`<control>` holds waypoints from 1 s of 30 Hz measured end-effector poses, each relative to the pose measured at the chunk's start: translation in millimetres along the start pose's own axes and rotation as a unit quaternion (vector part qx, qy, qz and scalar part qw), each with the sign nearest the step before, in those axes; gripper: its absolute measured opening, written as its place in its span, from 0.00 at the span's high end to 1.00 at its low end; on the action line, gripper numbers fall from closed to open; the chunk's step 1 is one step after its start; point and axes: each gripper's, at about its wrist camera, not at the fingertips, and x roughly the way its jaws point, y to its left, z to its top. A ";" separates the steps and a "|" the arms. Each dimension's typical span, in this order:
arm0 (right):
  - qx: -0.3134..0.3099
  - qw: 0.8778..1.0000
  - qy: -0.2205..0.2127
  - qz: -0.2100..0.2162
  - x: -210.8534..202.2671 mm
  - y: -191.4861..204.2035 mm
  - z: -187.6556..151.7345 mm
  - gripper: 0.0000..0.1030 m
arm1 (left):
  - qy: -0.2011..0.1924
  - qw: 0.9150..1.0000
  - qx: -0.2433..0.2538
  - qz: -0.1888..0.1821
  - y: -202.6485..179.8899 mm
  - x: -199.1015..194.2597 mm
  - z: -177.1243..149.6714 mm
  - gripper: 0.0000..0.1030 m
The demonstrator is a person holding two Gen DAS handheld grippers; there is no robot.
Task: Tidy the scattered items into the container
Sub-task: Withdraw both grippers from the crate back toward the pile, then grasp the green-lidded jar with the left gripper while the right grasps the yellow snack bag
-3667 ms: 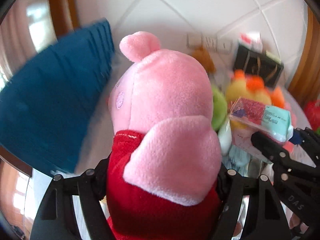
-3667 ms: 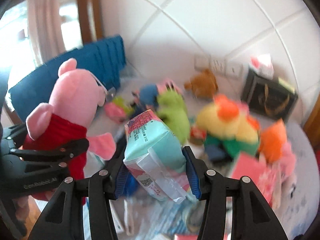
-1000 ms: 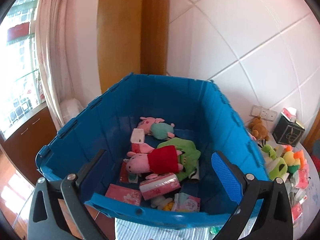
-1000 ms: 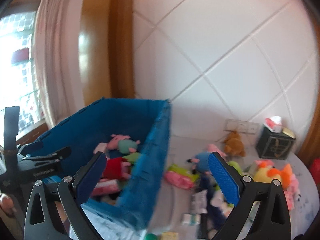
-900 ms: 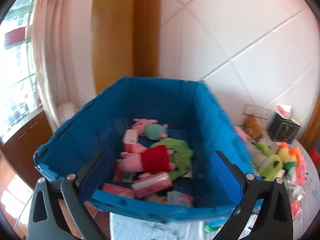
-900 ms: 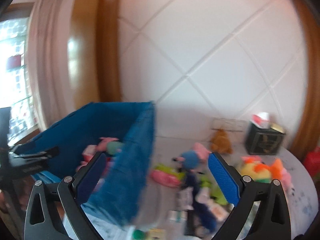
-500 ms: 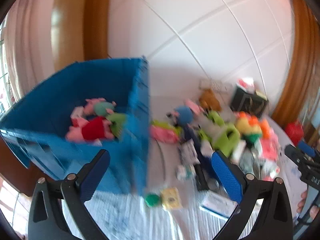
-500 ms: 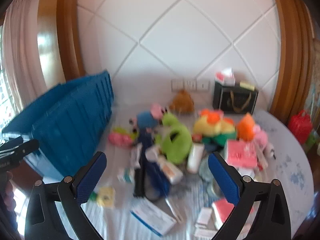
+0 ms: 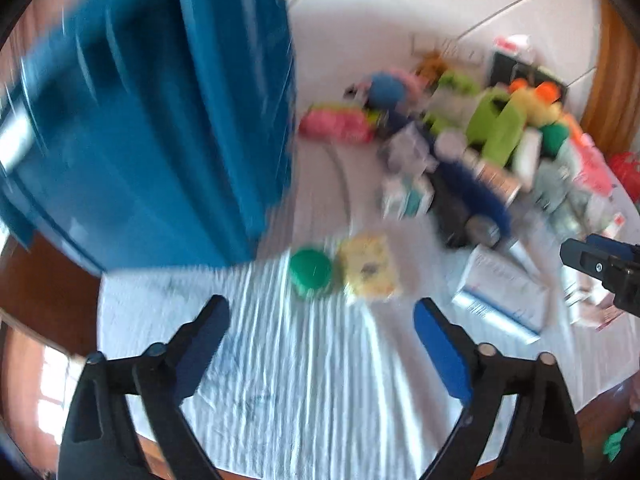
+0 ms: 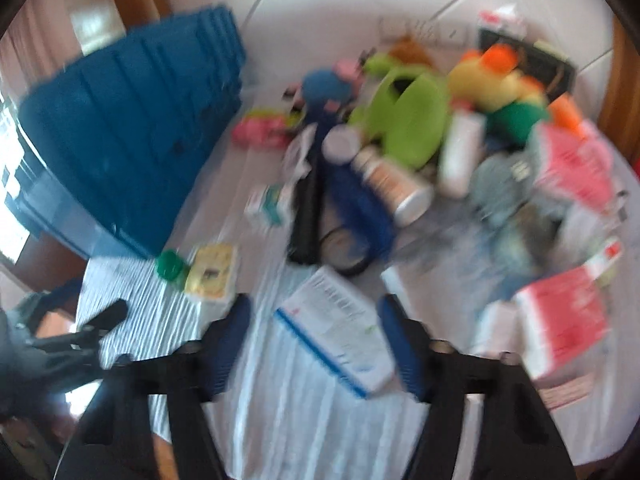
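Both views are motion-blurred; fine detail cannot be read.

Far left: the blue crate stands on the worktop, which is covered with a white striped cloth. The crate's outer wall faces both cameras, and its inside is out of sight.

Left hand-held gripper: jaws well apart and closing, nothing between them. It hangs over bare cloth. A green round lid and a yellow packet lie touching each other just beyond its fingertips; neither is touched.

Centre: the scattered items remain on the worktop to the right of the crate. They include a pink pouch, a blue soft toy, a green soft toy, a tube and a dark strap.

Right hand-held gripper: jaws about half apart and closing. A white box with a blue edge lies flat on the cloth between the fingers. Whether the pads touch it cannot be told through the blur. Pink packets lie near, to the right.
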 end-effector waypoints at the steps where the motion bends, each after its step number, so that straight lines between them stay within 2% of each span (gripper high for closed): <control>1: 0.003 1.000 0.007 0.006 11.4 6.8 -1.9 0.43 | 0.009 1.000 -0.007 0.000 5.6 13.7 -4.5 0.14; 5: 0.008 1.000 0.020 0.018 46.0 29.0 -4.6 0.43 | 0.015 1.000 -0.011 0.005 16.2 58.4 -7.7 0.17; 11: 0.006 0.999 0.022 0.023 78.2 48.7 0.9 0.43 | -0.001 0.999 -0.033 -0.012 20.7 93.2 -3.9 0.19; 13: -0.002 0.999 0.021 0.024 85.3 57.4 4.4 0.43 | 0.003 0.999 -0.035 -0.022 21.1 103.2 -4.8 0.47; 15: -0.003 0.999 0.020 0.031 91.7 64.1 7.9 0.43 | -0.001 0.999 -0.036 -0.023 22.2 105.7 -5.9 0.55; 18: -0.010 0.999 0.026 0.038 104.5 76.6 11.5 0.43 | -0.007 0.999 -0.037 -0.022 26.1 103.5 -8.6 0.61; 27: -0.025 0.997 0.064 0.043 145.5 101.2 2.8 0.41 | -0.006 0.999 -0.038 -0.009 36.6 94.8 -13.1 0.61; 30: -0.034 0.997 0.056 0.037 148.0 104.2 4.3 0.43 | -0.009 1.000 -0.029 -0.008 31.3 93.9 -12.1 0.61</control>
